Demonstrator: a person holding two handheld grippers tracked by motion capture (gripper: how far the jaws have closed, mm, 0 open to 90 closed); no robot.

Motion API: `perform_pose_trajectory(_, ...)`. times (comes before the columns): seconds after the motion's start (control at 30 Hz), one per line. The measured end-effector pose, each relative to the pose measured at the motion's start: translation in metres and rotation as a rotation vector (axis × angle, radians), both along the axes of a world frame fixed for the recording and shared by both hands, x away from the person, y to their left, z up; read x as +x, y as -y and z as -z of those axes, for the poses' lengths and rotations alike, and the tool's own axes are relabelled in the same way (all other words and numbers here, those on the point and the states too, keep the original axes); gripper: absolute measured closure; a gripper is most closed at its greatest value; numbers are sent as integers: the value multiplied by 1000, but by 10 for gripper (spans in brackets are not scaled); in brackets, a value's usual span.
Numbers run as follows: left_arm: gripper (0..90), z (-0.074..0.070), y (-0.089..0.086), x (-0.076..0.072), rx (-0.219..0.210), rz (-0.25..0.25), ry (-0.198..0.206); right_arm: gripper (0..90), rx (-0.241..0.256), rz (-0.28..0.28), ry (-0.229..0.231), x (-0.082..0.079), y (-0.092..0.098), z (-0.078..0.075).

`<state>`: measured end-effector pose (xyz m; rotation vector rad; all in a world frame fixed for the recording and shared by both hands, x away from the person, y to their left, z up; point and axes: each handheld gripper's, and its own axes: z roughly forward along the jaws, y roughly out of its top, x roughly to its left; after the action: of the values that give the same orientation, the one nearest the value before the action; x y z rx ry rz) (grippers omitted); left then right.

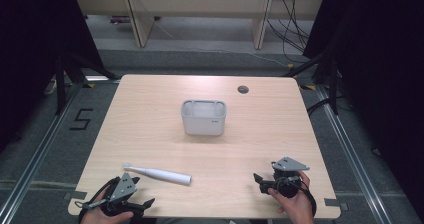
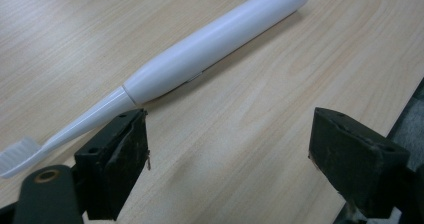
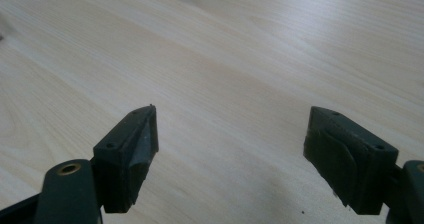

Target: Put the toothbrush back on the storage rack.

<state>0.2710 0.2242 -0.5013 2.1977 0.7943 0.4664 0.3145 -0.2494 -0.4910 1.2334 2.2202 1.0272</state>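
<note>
Lying flat: electric toothbrush, white, just ahead of the left gripper, brush head toward that gripper's left jaw.
Left gripper: jaws spread wide, nothing between them; toothbrush just beyond the left jaw.
Right gripper: jaws wide apart, holding nothing, over bare table.
Grey bin: well beyond both grippers, mid-table.

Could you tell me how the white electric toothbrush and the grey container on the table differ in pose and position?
The toothbrush lies flat near the table's front edge, close to the left gripper; the container stands upright at the table's middle, apart from both grippers. The toothbrush is long and slim; the container is boxy and open-topped. Both are pale and untouched.
</note>
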Motion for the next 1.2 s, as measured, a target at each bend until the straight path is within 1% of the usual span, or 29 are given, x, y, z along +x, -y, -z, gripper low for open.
perform_pose_trajectory(0.03,157,0,0,0,-1,1,0,223,0,-4,3,0,0,0)
perform_pose_trajectory(0.1,157,0,0,0,-6,0,-2,223,9,-2,-22,0,-1,0)
perform_pose_trajectory(0.13,157,-1,-1,0,-3,-5,-5,223,8,-17,-16,1,-1,1)
perform_pose_trajectory(0.17,157,-1,-1,1,-12,-3,-2,224,-1,-26,-6,1,0,1)
perform_pose_trajectory(0.2,156,-1,-1,1,-23,-15,-7,224,-13,-16,1,0,0,0)
perform_pose_trajectory(0.23,157,-1,-1,1,-23,-15,-7,224,3,-4,-10,-1,-2,1)
perform_pose_trajectory(0.27,157,-2,-1,2,-40,-16,-8,224,3,-2,4,-1,-2,1)
perform_pose_trajectory(0.37,157,-5,-1,6,-26,1,-10,223,-3,-8,5,0,0,0)
perform_pose_trajectory(0.4,160,-5,-1,6,-26,1,-10,224,20,12,-31,-2,-2,0)
perform_pose_trajectory(0.47,175,-6,3,10,-50,-9,6,224,17,7,-40,-2,-2,1)
perform_pose_trajectory(0.5,177,-8,4,12,-51,1,3,224,11,8,-33,-2,-2,0)
perform_pose_trajectory(0.53,177,-9,4,13,-61,-3,-10,225,10,6,-22,-2,-2,1)
perform_pose_trajectory(0.57,178,-9,4,13,-61,-3,-10,226,10,4,-11,-1,-2,1)
perform_pose_trajectory(0.6,181,-9,7,15,-82,-9,-15,226,24,1,-30,-1,-2,0)
perform_pose_trajectory(0.63,182,-9,8,16,-84,-13,-15,226,32,7,-38,-2,-2,0)
perform_pose_trajectory(0.67,183,-9,8,16,-84,-13,-15,226,32,7,-38,-2,-2,0)
perform_pose_trajectory(0.7,187,-10,12,18,-88,-21,-15,228,33,14,-26,-1,-2,0)
perform_pose_trajectory(0.73,196,-11,12,20,-76,-9,-17,228,43,16,-26,-2,-2,1)
perform_pose_trajectory(0.77,206,-11,14,22,-79,-10,-17,228,38,-19,-25,1,-1,1)
perform_pose_trajectory(0.8,208,-10,17,23,-82,-16,-12,229,25,-12,-15,0,-1,1)
perform_pose_trajectory(0.83,208,-11,19,25,-77,-12,-14,229,27,-17,-16,0,-1,1)
perform_pose_trajectory(0.87,214,-12,21,26,-72,-5,-12,229,29,-15,-27,0,-1,1)
perform_pose_trajectory(0.9,228,-12,21,26,-72,-5,-12,229,23,-35,-9,1,-1,2)
perform_pose_trajectory(0.93,238,-14,25,31,-61,6,-4,229,31,-36,-11,1,-2,2)
perform_pose_trajectory(1.03,272,-15,29,34,-71,12,-5,229,14,-28,-7,1,-1,1)
perform_pose_trajectory(1.07,289,-16,32,37,-60,14,1,229,30,-30,-16,1,-2,2)
perform_pose_trajectory(1.1,302,-16,32,37,-60,14,1,229,30,-30,-16,1,-2,2)
perform_pose_trajectory(1.17,347,-17,36,41,-67,19,-1,230,31,-18,-26,0,-1,1)
perform_pose_trajectory(1.2,370,-18,37,43,-58,20,1,231,26,-25,-21,1,-1,1)
